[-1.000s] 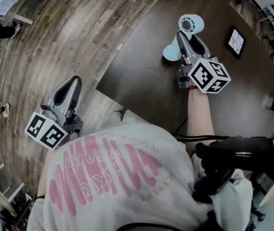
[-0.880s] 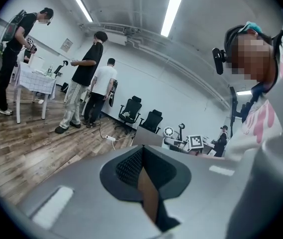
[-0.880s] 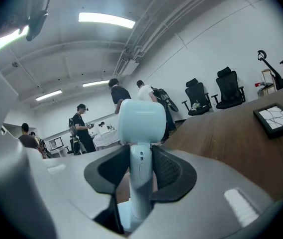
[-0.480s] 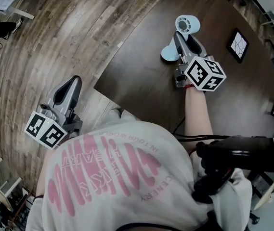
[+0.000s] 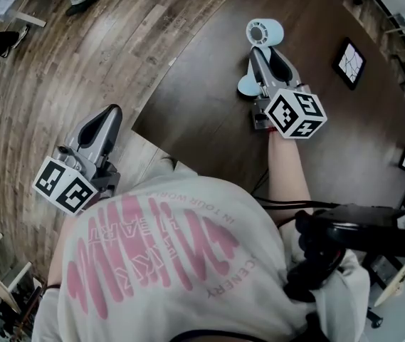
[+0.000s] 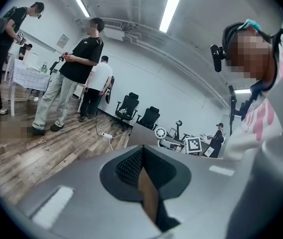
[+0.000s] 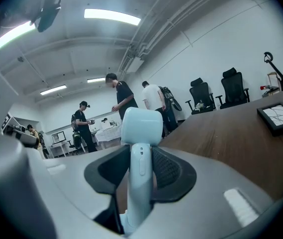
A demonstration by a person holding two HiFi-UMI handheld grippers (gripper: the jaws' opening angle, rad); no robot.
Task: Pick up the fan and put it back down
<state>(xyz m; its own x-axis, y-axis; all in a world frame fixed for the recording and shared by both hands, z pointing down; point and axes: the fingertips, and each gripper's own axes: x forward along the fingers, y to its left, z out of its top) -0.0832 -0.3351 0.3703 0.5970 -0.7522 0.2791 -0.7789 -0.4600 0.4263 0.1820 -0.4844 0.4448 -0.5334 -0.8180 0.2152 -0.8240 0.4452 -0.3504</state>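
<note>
One fan [image 7: 141, 126], likely light, rigid, slippery plastic; take by slim stem [image 7: 139, 183], where right claw [image 5: 265, 57] clamps; left claw [image 5: 107, 118] closed, empty.

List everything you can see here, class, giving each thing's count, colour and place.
fan: one, pale blue, between the right gripper's jaws
table: one, dark brown, under the fan
picture frames: two, black, on the table's right
floor: one, brown wood, left of the table
office chairs: two, black, by the far wall
bystanders: several, dark or white tops, on the floor
left gripper: one, grey, shut, over the floor
right gripper: one, grey, shut on the fan
</note>
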